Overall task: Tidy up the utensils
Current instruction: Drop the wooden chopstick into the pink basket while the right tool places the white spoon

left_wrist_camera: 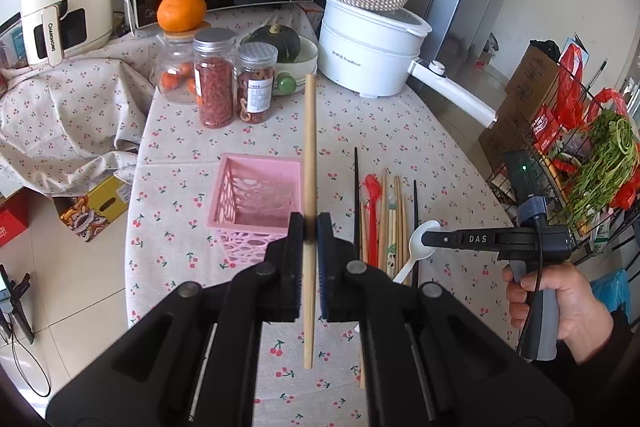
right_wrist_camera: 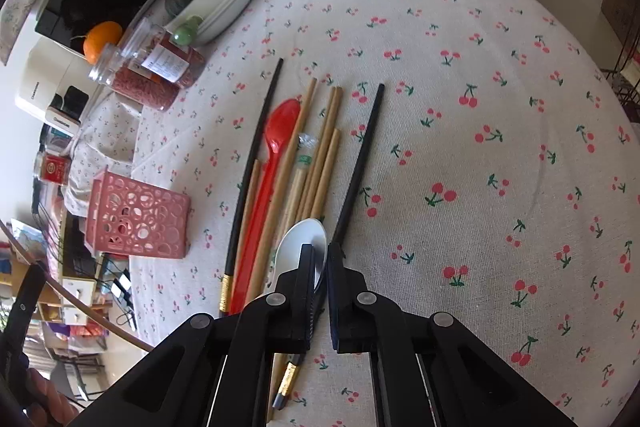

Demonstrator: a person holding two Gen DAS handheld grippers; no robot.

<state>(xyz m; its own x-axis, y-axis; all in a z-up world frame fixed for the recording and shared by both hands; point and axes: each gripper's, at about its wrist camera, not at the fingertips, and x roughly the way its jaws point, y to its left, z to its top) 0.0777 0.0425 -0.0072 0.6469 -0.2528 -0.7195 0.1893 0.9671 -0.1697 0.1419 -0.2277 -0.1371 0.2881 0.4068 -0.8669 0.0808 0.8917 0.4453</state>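
Left tool (left_wrist_camera: 310, 227) is clamping a stiff, light wooden chopstick (left_wrist_camera: 309, 131) mid-shaft above the pink basket (left_wrist_camera: 256, 195); right tool (right_wrist_camera: 319, 259) is pinching the slippery white spoon (right_wrist_camera: 298, 239) on the counter (right_wrist_camera: 480, 107).

Both grippers are matte black, each with two angular linkage arms joined by round grey pivot pins. The left gripper (left_wrist_camera: 310, 227) has ribbed pads. The right gripper (left_wrist_camera: 426, 238) bears white "DAS" lettering, a grey-and-black pistol handle, a black cable and a small green light. The right hand (left_wrist_camera: 560, 307) emerges from a dark sleeve.
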